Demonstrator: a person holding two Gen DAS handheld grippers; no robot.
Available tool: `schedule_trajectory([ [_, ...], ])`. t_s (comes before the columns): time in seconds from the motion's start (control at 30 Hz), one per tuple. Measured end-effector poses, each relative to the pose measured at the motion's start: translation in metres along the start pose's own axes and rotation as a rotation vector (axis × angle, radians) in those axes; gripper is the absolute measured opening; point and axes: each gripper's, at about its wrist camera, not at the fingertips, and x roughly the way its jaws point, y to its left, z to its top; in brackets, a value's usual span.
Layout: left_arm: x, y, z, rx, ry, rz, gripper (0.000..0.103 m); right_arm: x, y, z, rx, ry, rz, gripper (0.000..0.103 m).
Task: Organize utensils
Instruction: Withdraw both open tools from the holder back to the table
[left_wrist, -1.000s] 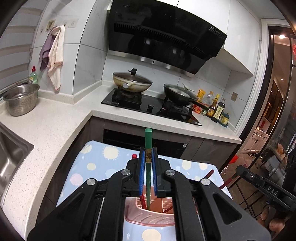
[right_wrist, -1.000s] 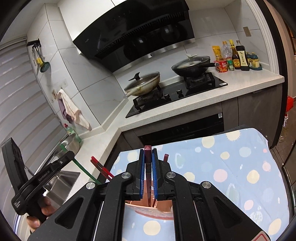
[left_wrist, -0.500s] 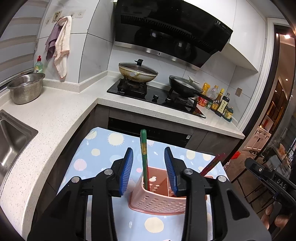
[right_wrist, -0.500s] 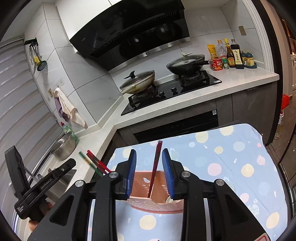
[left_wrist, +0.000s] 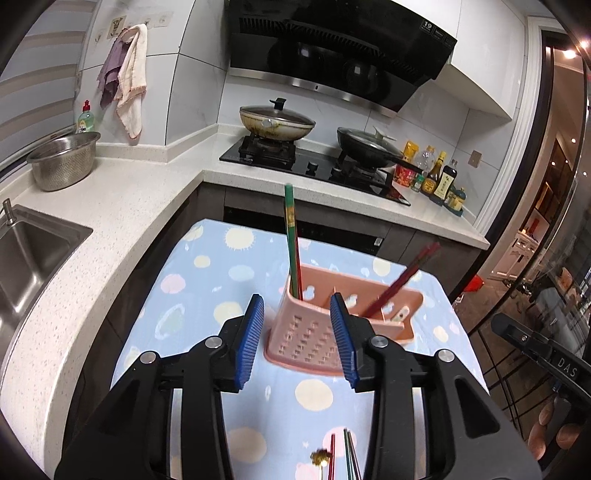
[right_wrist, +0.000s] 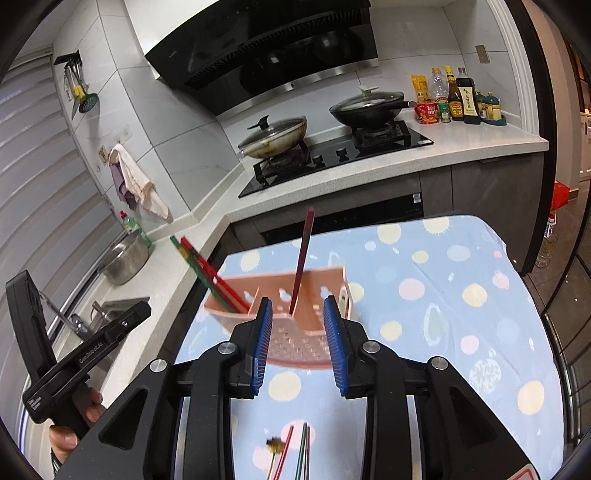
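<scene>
A pink perforated utensil holder (left_wrist: 314, 332) (right_wrist: 295, 332) stands on the blue dotted tablecloth (left_wrist: 207, 280). A green chopstick (left_wrist: 291, 236) and a red one stand in its left end; dark red chopsticks (left_wrist: 406, 277) lean in its right end. In the right wrist view a dark red chopstick (right_wrist: 303, 254) stands in the near compartment, and the green and red ones (right_wrist: 207, 269) lean at the left. My left gripper (left_wrist: 298, 336) is open and empty, just before the holder. My right gripper (right_wrist: 298, 341) is open and empty too. More chopsticks and a small gold-ended utensil (left_wrist: 341, 458) (right_wrist: 291, 456) lie near the cloth's front edge.
A white counter (left_wrist: 110, 206) wraps around left and back, with a sink (left_wrist: 26, 254), a steel colander (left_wrist: 62, 158), a hob with two lidded pans (left_wrist: 277, 122) and sauce bottles (left_wrist: 436, 177). The other handle and the hand on it show at the left in the right wrist view (right_wrist: 74, 362).
Both grippers have opened, let go of their chopsticks into the holder, and drawn back and up from it. The green and dark red chopsticks now stand free in the holder.
</scene>
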Motion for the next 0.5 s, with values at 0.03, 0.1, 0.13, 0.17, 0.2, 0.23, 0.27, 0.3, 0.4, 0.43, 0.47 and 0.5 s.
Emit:
schedule_trajectory([
  [0.03,-0.003,0.0,-0.007,0.005,0.011,0.003,0.037,-0.003,0.0,-0.007,-0.003,0.009,-0.005,0.029],
  [0.1,-0.008,0.0,-0.02,0.009,0.03,0.008,0.041,-0.007,0.0,-0.021,-0.009,0.033,-0.01,0.029],
  [0.13,-0.009,0.0,-0.027,0.011,0.043,0.009,0.041,-0.008,0.0,-0.029,-0.01,0.047,-0.013,0.029],
  [0.17,-0.011,0.0,-0.033,0.012,0.053,0.01,0.041,-0.01,-0.001,-0.038,-0.012,0.062,-0.018,0.029],
  [0.2,-0.013,0.001,-0.042,0.016,0.068,0.012,0.041,-0.011,-0.001,-0.045,-0.015,0.075,-0.023,0.029],
  [0.23,-0.015,0.001,-0.048,0.018,0.079,0.017,0.041,-0.013,-0.002,-0.054,-0.018,0.092,-0.03,0.029],
  [0.27,-0.017,0.002,-0.057,0.02,0.093,0.022,0.041,-0.014,-0.002,-0.064,-0.017,0.11,-0.034,0.029],
  [0.3,-0.018,0.002,-0.064,0.02,0.104,0.023,0.041,-0.015,-0.003,-0.073,-0.015,0.127,-0.036,0.029],
  [0.4,-0.022,0.005,-0.088,0.016,0.149,0.03,0.041,-0.017,-0.006,-0.101,-0.007,0.185,-0.046,0.029],
  [0.43,-0.022,0.006,-0.094,0.017,0.157,0.038,0.041,-0.018,-0.007,-0.11,-0.003,0.204,-0.047,0.029],
  [0.47,-0.023,0.007,-0.101,0.019,0.17,0.044,0.041,-0.017,-0.008,-0.117,-0.001,0.217,-0.05,0.029],
  [0.5,-0.023,0.008,-0.108,0.018,0.183,0.044,0.041,-0.018,-0.008,-0.126,-0.004,0.229,-0.056,0.029],
])
